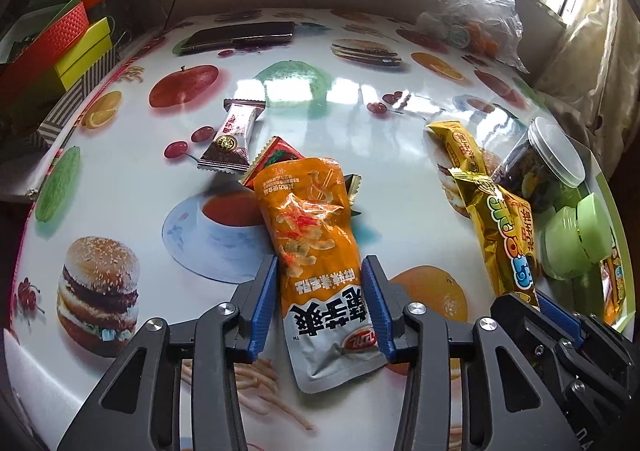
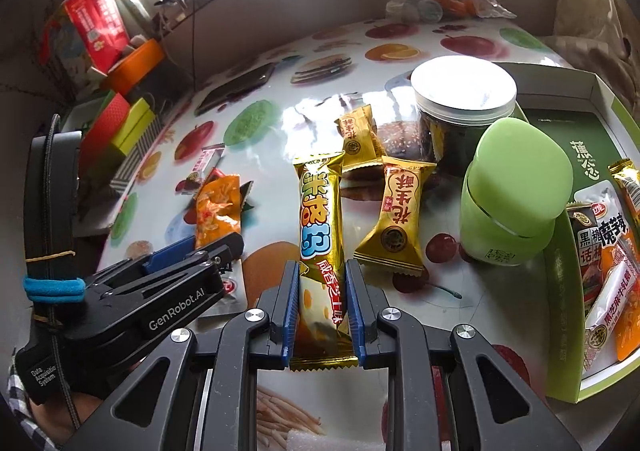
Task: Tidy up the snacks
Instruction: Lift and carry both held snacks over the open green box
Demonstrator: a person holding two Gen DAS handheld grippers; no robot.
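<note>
Blue ribbed pads of the left gripper (image 1: 320, 303) press on both edges of an orange snack pouch (image 1: 312, 219). Its silver end, with large black characters upside down and a red oval logo, sits at the jaws, and its orange end with a clear window of pale strips reaches ahead onto the table.

The right gripper (image 2: 322, 311) pinches a long gold snack bar (image 2: 320, 211) near its tail. Blue and yellow cartoon lettering runs along the wrapper, with red characters reading 咸香芝士味 lower down. Seen from this claw, the left one's black body reads "GenRobot.AI" and "Data Acquisition System".

Under both claws spreads a glossy table (image 1: 120, 179) printed with burgers, apples and oranges. Right of the right claw stands an open green box (image 2: 560, 291) holding packets marked 黑糖话梅 and 魔芋爽. Between that box and the gold bar stand a pale green jar (image 2: 516, 187) and, beyond it, a clear jar (image 2: 460, 103) with dark contents. Just right of the gold bar lie two gold candies (image 2: 394, 219) marked 花生酥. Ahead of the left claw, past the pouch, lie a brown-and-white bar (image 1: 232, 139) and a red sachet (image 1: 280, 153).
</note>
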